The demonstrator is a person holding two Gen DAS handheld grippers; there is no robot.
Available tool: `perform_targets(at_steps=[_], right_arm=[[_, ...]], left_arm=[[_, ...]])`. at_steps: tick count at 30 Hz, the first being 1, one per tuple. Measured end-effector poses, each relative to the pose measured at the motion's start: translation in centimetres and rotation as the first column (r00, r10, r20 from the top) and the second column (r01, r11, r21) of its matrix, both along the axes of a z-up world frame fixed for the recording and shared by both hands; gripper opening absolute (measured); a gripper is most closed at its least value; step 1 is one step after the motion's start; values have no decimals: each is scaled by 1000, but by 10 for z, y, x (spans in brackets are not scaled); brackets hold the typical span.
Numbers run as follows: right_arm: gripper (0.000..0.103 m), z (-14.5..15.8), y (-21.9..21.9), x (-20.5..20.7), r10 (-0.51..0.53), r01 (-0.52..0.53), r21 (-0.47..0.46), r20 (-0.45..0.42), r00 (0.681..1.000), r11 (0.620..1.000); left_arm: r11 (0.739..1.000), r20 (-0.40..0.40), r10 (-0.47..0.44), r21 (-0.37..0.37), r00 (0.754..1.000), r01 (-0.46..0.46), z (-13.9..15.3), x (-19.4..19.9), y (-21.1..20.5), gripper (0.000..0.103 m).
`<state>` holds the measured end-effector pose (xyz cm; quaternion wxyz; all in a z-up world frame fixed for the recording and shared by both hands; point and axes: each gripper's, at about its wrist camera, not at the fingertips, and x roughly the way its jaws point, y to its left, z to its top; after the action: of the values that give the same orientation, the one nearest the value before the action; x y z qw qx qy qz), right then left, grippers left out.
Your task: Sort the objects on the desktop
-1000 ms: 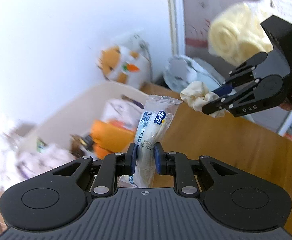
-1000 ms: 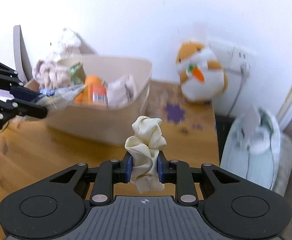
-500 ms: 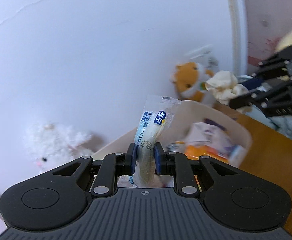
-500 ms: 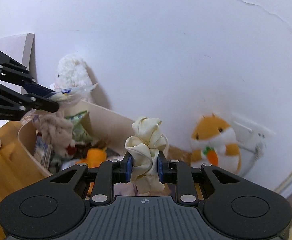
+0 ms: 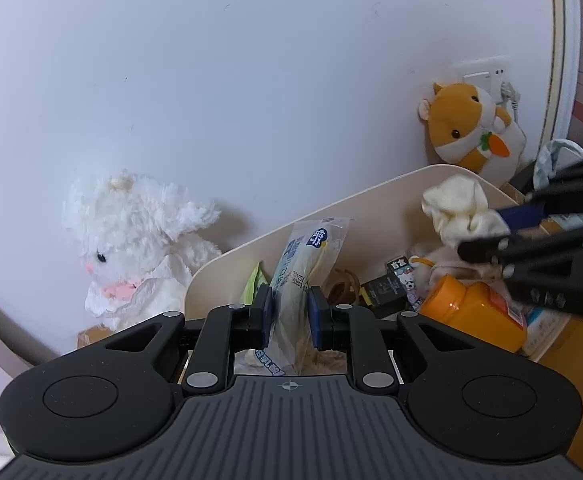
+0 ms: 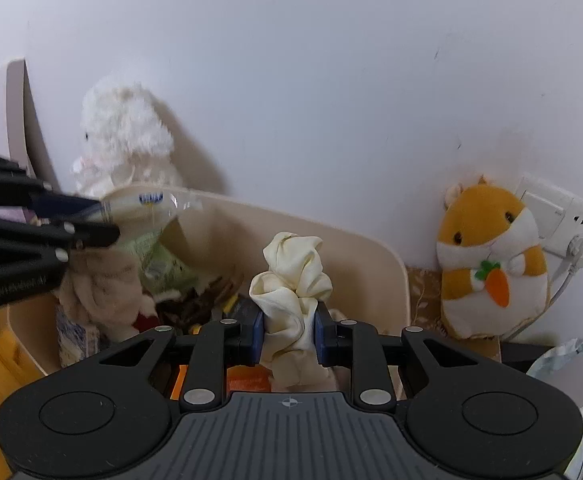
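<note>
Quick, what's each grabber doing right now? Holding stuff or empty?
Left gripper: closed on a clear snack packet, above the beige bin.
Right gripper: closed on a cream scrunchie, also over the bin.

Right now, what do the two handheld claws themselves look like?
Both match: the left claw and right claw have matte black linkage fingers with silver pivot pins, blue pads, a grey ribbed body bearing a small crosshair mark and round black discs on either side. No cables, hands or sleeves are visible.

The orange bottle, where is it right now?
In the left wrist view the orange bottle lies on its side inside the beige bin, lower right, just below the right gripper.
</note>
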<state>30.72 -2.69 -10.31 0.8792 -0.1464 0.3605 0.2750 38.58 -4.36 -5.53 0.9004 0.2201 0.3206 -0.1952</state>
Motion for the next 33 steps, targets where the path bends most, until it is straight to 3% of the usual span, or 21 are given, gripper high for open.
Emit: perform_targets(at_steps=[4, 7, 9, 12, 13, 14, 20, 27, 33], right_arm=[[24, -7, 4, 2, 1, -2, -17, -30, 1000, 1000], [48, -6, 4, 1, 0, 0, -28, -19, 1000, 1000], [54, -4, 3, -1, -1, 1, -32, -7, 1000, 999], [62, 2, 0, -6, 6, -6, -28, -3, 1000, 1000], [67, 4, -1, -8, 6, -6, -27, 1, 1000, 1000], [73, 6, -3, -10, 5, -5, -25, 6, 1000, 1000], [93, 26, -18, -24, -37, 37, 35, -11, 999, 999], [100, 43, -29, -43, -26, 25, 56, 10, 1000, 998], [103, 48, -39, -48, -24, 26, 68, -36, 999, 997]], left_arm=[[1000, -33, 23, -20, 999, -24, 0, 3, 3, 19], [999, -54, 25, -31, 998, -26, 0, 5, 3, 20], [997, -76, 22, -68, 997, -27, 1, 6, 5, 23], [995, -41, 5, -97, 999, -9, 6, 0, 6, 55], [996, -16, 5, -86, 1000, -7, 8, -3, 5, 70], [997, 5, 3, -75, 1000, -3, 9, -6, 4, 76], [998, 32, 8, -57, 999, -6, 20, -20, 4, 80], [998, 17, 39, -45, 999, -38, 25, -39, 6, 81], [992, 4, 112, -55, 994, -112, 35, -53, 9, 82]])
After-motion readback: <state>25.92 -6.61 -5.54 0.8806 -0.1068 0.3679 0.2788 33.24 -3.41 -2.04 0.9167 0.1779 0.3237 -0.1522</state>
